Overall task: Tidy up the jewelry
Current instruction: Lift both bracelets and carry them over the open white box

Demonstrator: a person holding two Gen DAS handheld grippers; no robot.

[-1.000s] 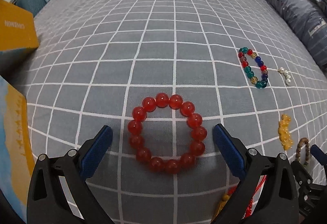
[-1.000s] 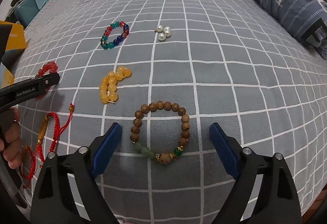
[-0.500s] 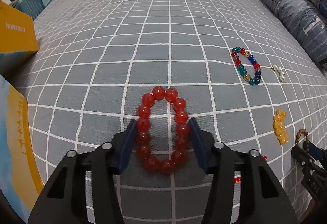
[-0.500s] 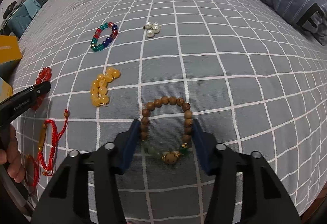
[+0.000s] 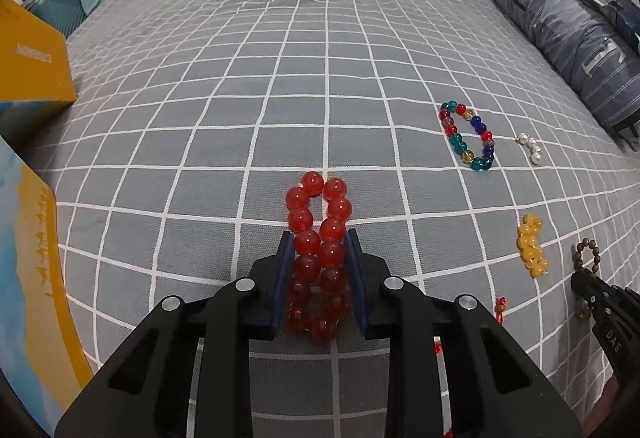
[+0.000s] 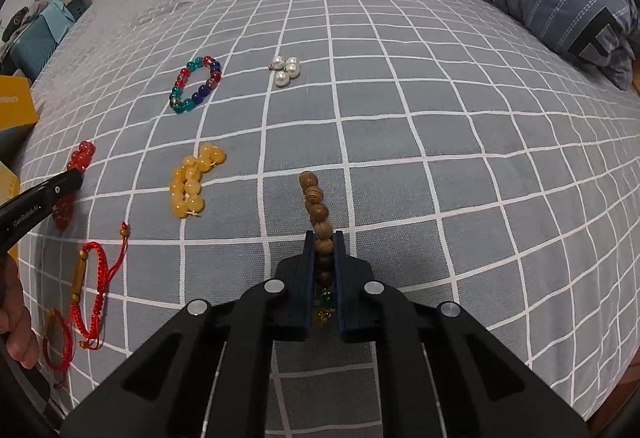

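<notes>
left gripper: tilted steeply down at the bed, low over it; its jaws are closing, the blue pads already against the red bracelet on both flanks.
red bracelet: lies between the left jaws, squeezed from a ring into a narrow double row. Its long axis runs straight away from the gripper; the near half sits between the pads, the far half sticks out past the tips and rests on the cover.
right gripper: pitched down likewise, jaws clenched on the wooden bracelet.
wooden bracelet: folded flat into one line of beads between the right pads, with its green and gold beads deep in the gap. The free end points away from the gripper along the cover.
key relation: each bracelet lies in line with its own jaws, so a lift looks like the next move; I judge that neither is raised off the bed yet.
nearer hand: each hand serves its own piece; in the right view the left tool reaches in from the left edge, well apart from the right one.
risk: round beads may roll out of a side pinch, the red ones more so.
red cord bracelets: near, left of the right gripper, untouched.
yellow beads: further out.
mixed-colour bracelet: far.
pearls: far, beside it.
</notes>
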